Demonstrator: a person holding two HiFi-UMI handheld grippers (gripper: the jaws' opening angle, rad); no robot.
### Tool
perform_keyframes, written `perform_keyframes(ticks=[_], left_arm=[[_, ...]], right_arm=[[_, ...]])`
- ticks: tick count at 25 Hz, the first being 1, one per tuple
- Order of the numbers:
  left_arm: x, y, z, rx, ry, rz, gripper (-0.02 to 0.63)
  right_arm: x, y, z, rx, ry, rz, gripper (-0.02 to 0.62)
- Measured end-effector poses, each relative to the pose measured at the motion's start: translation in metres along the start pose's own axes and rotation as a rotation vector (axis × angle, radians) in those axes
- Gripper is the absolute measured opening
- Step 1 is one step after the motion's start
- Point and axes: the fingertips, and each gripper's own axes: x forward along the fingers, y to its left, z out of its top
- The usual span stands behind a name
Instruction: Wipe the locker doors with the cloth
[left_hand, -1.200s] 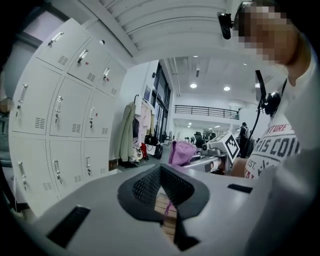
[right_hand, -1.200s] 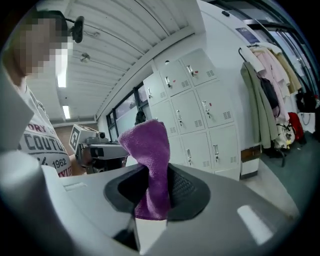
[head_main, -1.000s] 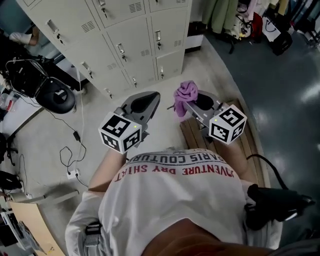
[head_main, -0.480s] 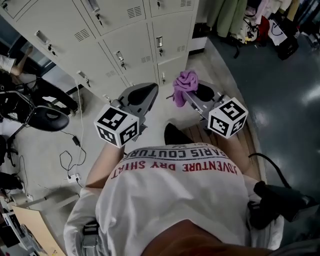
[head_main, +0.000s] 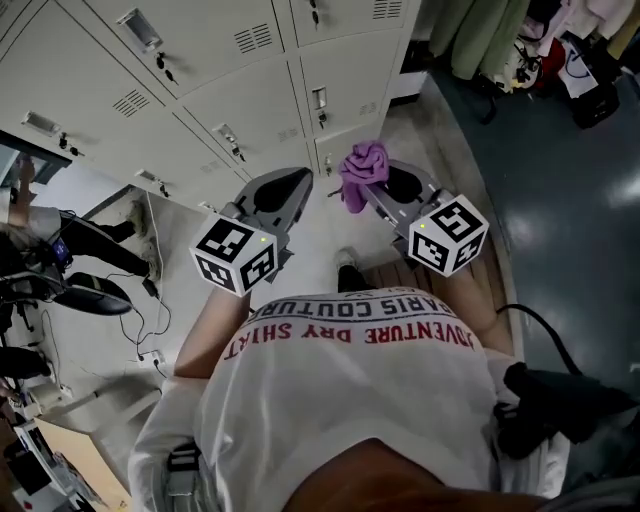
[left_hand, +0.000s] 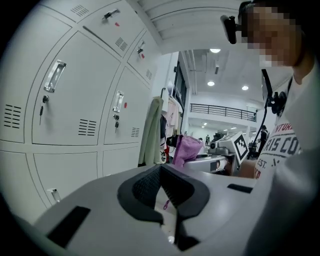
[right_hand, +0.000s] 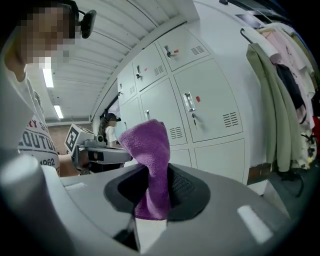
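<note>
Nearest, the left gripper (head_main: 291, 189) is held out toward 11 o'clock, its jaws closed together with nothing between them. Just beside it at 1 o'clock, the right gripper (head_main: 376, 184) has its jaws clamped on the purple cloth (head_main: 361, 168), which bunches up above the tips. Beyond both, from 10 to 12 o'clock, stand the grey locker doors (head_main: 232, 94), closed. The cloth is apart from them.
</note>
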Motion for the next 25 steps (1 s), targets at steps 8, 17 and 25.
perform_keyframes(ticks=[8, 17, 25], left_arm=[[0.058, 0.055, -0.009, -0.059, 0.039, 0.031, 0.0], [0.076, 0.087, -0.01, -0.103, 0.047, 0.058, 0.0], [0.072, 0.113, -0.016, -0.131, 0.05, 0.107, 0.0]], right_arm=[[0.053, -0.064, -0.011, 0.021, 0.058, 0.016, 0.084], [0.087, -0.101, -0.019, 0.031, 0.089, 0.006, 0.084], [0.144, -0.132, 0.014, -0.072, 0.008, -0.01, 0.084]])
